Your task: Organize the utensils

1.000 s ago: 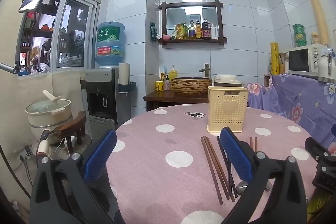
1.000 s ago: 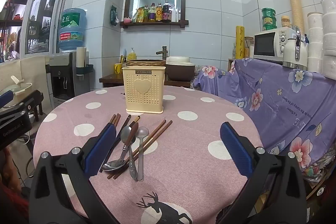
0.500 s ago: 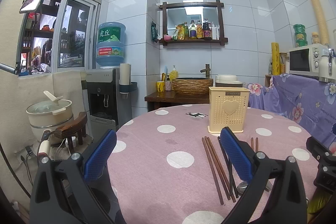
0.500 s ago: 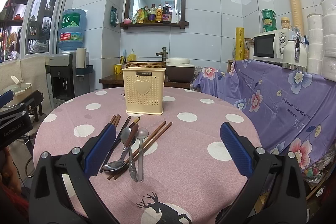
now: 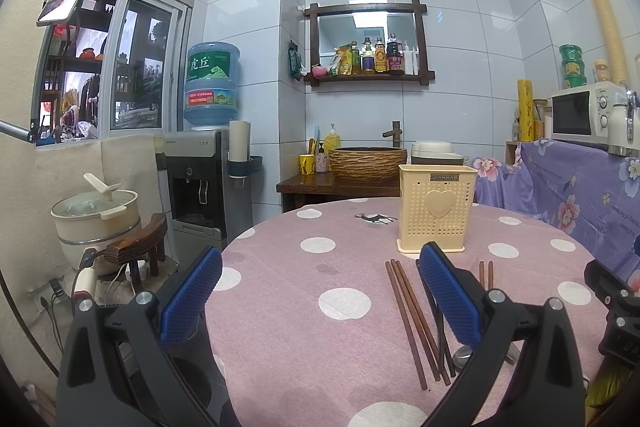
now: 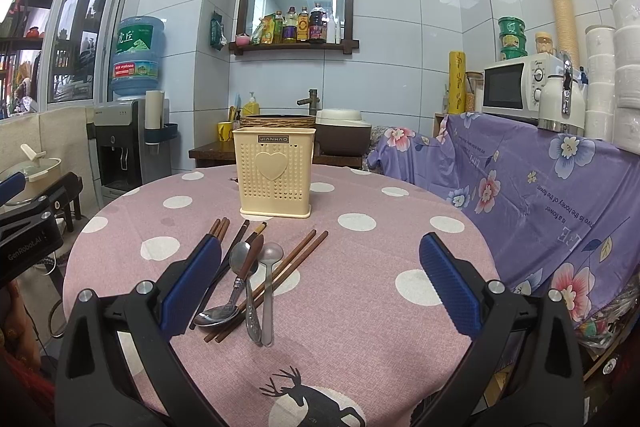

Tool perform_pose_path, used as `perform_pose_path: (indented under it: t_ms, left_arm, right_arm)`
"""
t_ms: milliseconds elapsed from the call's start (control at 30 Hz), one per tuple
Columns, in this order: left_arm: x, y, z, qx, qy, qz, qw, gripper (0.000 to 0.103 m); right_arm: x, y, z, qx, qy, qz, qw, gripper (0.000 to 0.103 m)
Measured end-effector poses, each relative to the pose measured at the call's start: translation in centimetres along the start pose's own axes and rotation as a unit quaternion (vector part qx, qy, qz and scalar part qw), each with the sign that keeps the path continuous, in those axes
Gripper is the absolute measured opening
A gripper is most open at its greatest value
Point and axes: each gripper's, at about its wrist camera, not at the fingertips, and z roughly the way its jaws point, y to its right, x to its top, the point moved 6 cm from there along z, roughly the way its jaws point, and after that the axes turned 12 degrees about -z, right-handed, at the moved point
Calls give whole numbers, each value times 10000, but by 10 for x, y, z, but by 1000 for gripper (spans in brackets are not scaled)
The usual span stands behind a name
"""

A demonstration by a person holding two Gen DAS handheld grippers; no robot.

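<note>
On table, near edge: both grippers hover, nothing picked up.
Right tongs (image 6: 320, 283): spread wide, empty; low over cloth, probably lined up for a pick.
Left tongs (image 5: 316, 303): spread wide, empty; right pad over chopsticks.
Spoons (image 6: 256, 291): three, heaped on chopsticks (image 6: 288, 275) at 10 o'clock of right tongs.
Caddy (image 6: 274, 173): upright at 12 o'clock beyond heap, apart from it, mouth up to receive utensils.
Table (image 6: 360, 327): dotted cloth.
</note>
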Motion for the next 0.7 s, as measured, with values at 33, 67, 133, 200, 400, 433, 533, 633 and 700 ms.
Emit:
perform_pose_path:
  t_ms: [33,67,133,200,400,433,533,633,700]
  left_arm:
    - [0,0,0,2,-1,1,10000,98]
    - [0,0,0,2,0,0,10000,98]
    - [0,0,0,6,4,3,10000,98]
    - [0,0,0,3,-1,2,10000,98]
    - [0,1,0,2,-1,8,10000,98]
    - [0,1,0,-1,-5,7,10000,98]
    - [0,1,0,10,-4,5,10000,98]
    - [0,1,0,9,-2,9,10000,98]
    - [0,-3,0,19,3,4,10000,98]
  right_arm:
    - [1,0,-1,-6,4,1,10000,98]
    - [2,0,0,-3,1,3,10000,98]
    - [-2,0,0,5,-6,-1,10000,98]
    - [-2,0,0,-1,-1,4,10000,98]
    - [-2,1,0,4,-5,1,10000,98]
    - [-2,0,0,9,-10,0,10000,98]
    - [-2,0,0,0,-8,1,10000,98]
    - [-2,0,-1,4,-1,-7,10000,98]
    - [-2,0,0,2,-7,0,10000,98]
